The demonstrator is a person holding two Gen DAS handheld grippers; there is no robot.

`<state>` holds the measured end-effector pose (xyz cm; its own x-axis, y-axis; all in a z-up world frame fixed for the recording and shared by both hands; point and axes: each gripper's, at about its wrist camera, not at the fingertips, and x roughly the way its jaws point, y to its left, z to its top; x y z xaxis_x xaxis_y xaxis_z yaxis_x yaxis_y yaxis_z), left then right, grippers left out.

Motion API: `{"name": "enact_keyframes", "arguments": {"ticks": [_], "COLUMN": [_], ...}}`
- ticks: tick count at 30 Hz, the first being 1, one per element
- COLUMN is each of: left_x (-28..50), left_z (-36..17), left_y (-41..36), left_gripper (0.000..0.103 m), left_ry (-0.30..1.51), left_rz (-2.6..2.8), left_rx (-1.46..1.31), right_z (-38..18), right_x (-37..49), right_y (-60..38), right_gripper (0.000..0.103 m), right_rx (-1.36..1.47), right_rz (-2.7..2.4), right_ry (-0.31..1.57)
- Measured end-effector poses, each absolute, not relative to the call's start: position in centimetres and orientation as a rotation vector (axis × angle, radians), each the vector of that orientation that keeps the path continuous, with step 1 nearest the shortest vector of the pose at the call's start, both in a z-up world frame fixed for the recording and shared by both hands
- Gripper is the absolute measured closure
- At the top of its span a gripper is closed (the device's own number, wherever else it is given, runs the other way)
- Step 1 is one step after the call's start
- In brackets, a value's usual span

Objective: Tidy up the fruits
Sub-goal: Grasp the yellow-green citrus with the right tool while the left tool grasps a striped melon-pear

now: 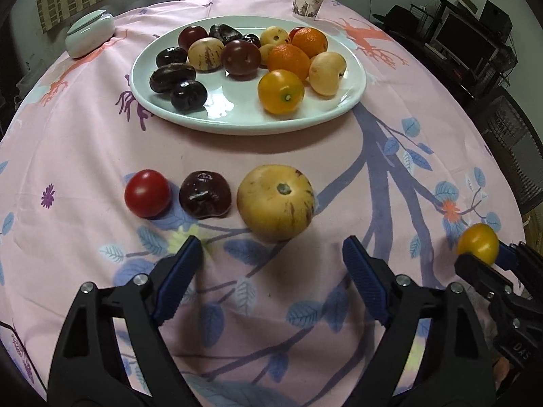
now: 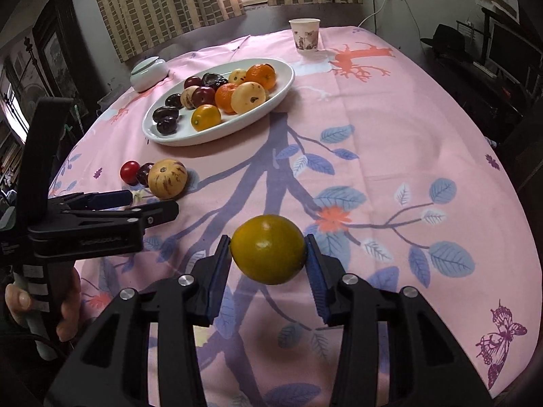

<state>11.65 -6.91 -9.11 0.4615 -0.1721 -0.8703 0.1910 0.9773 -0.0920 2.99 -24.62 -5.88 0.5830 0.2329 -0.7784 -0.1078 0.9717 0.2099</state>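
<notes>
A white oval plate (image 1: 353,78) (image 2: 285,78) holds several fruits: dark plums, oranges, yellow tomatoes and pale striped melons. On the pink cloth in front of it lie a red tomato (image 1: 147,193) (image 2: 129,171), a dark plum (image 1: 205,195) (image 2: 144,173) and a striped pepino melon (image 1: 275,201) (image 2: 167,178) in a row. My left gripper (image 1: 271,264) (image 2: 149,203) is open and empty, just short of the melon. My right gripper (image 2: 268,257) (image 1: 488,254) is shut on a yellow tomato (image 2: 268,249) (image 1: 478,242), held above the cloth right of the row.
A paper cup (image 1: 309,0) (image 2: 304,35) stands at the far edge. A pale lidded ceramic jar (image 1: 90,34) (image 2: 149,71) sits far left of the plate. Curtains hang behind the table; dark furniture and a monitor stand to the right.
</notes>
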Motion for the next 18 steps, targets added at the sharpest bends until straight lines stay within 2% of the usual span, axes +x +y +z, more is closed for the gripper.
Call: {"name": "enact_keyframes", "arguments": {"ticks": [4,10,12,14,16,18], "left_x": [12.5,13.2,13.2,13.2,13.3,13.4], "left_z": [-9.5,-9.6,-9.5,-9.4,-9.2,-9.3], "left_y": [-7.7,-8.0,-8.0,-8.0,-8.2,-8.3], "left_gripper": [0.024,0.025,0.029,0.045,0.054,0.055], "left_ry": [1.053,1.030,1.019,1.007,1.002,0.995], "left_rz": [-0.181,-0.151,-0.148,-0.149,-0.168,-0.172], "left_rx": [0.060,0.068,0.073,0.076,0.077,0.081], "right_z": [-5.9,-5.5,-5.9,-6.3,-6.5,-6.5], "right_x": [2.8,2.9,3.3,3.5,3.3,2.9], "right_y": [-25.6,-25.6,-25.3,-25.3,-25.0,-24.5], "right_gripper": [0.059,0.059,0.059,0.058,0.054,0.052], "right_rx": [0.170,0.178,0.161,0.174,0.172,0.151], "right_rz": [0.203,0.233,0.226,0.232,0.241,0.252], "right_ry": [0.927,0.909,0.928,0.949,0.968,0.991]}}
